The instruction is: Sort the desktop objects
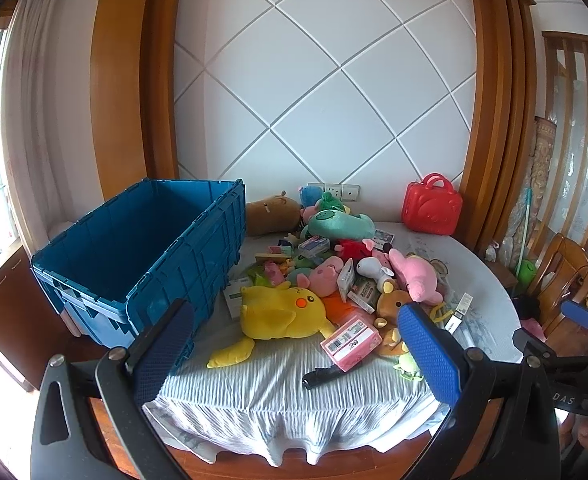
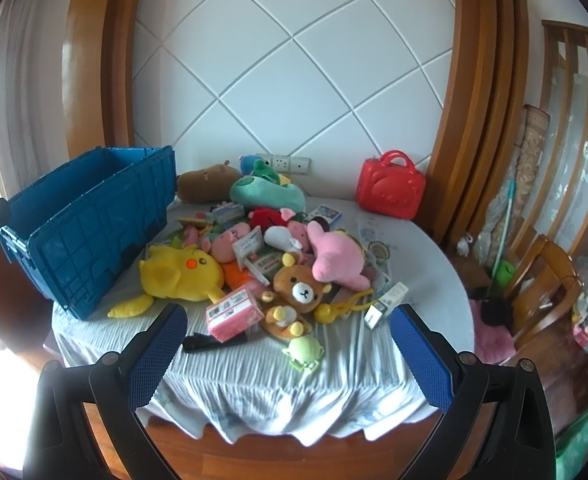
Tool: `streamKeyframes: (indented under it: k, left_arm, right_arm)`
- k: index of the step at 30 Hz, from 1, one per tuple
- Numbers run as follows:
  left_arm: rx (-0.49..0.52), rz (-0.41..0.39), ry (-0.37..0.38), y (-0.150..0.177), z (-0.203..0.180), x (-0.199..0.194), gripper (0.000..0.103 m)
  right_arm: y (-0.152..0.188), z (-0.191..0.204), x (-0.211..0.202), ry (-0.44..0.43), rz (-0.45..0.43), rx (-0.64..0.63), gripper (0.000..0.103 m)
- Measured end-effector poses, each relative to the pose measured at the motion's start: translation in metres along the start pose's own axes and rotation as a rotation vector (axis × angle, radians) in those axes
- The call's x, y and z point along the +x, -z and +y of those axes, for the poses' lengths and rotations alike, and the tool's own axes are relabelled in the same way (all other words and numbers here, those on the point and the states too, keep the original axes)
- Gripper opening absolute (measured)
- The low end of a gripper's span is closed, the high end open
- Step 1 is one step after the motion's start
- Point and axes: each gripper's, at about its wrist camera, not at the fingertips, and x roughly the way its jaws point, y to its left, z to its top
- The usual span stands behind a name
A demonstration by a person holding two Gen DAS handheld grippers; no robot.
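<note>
A heap of plush toys and small boxes covers the round table's middle. A yellow plush (image 1: 282,312) (image 2: 182,270) lies at its near left beside a pink box (image 1: 350,340) (image 2: 234,314), a brown bear plush (image 2: 302,290) and a black stick-like object (image 1: 322,377) (image 2: 206,342). An empty blue crate (image 1: 142,248) (image 2: 90,224) stands at the table's left. My left gripper (image 1: 298,364) hangs open before the table's near edge, nothing between its blue pads. My right gripper (image 2: 290,360) is open too, held short of the heap; part of it (image 1: 578,314) shows in the left wrist view.
A red toy case (image 1: 432,209) (image 2: 390,190) stands at the back right against the wall. The table wears a pale wrinkled cloth (image 1: 262,408) (image 2: 278,392) overhanging its near edge. Wooden chairs (image 2: 542,280) and clutter lie to the right; a curtain (image 1: 26,100) hangs left.
</note>
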Motion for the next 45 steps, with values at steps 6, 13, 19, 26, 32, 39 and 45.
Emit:
streamKeyframes:
  k: [6, 13, 19, 26, 32, 39, 45]
  left_arm:
    - [-0.001, 0.012, 0.014, 0.003, 0.005, 0.006, 0.103]
    - [0.010, 0.068, 0.059, 0.014, 0.006, 0.032, 0.103]
    - [0.019, 0.127, 0.068, 0.019, -0.005, 0.071, 0.103]
    - [0.072, 0.176, 0.101, 0.022, -0.044, 0.141, 0.103]
    - [0.150, 0.181, 0.116, 0.037, -0.088, 0.209, 0.103]
    - [0.289, 0.263, 0.155, 0.091, -0.131, 0.287, 0.103]
    - [0.406, 0.323, 0.161, 0.135, -0.159, 0.350, 0.103]
  right_arm:
    - [0.001, 0.001, 0.002, 0.005, 0.017, 0.010, 0.103]
    - [0.008, 0.002, 0.011, 0.021, 0.042, 0.030, 0.103]
    - [0.012, -0.007, 0.039, 0.020, 0.081, 0.025, 0.103]
    - [0.013, -0.040, 0.112, -0.001, 0.134, 0.016, 0.103]
    - [-0.004, -0.082, 0.167, -0.022, 0.162, -0.004, 0.103]
    - [-0.011, -0.126, 0.219, -0.018, 0.221, -0.023, 0.103]
    - [0.003, -0.135, 0.253, 0.001, 0.315, -0.044, 0.103]
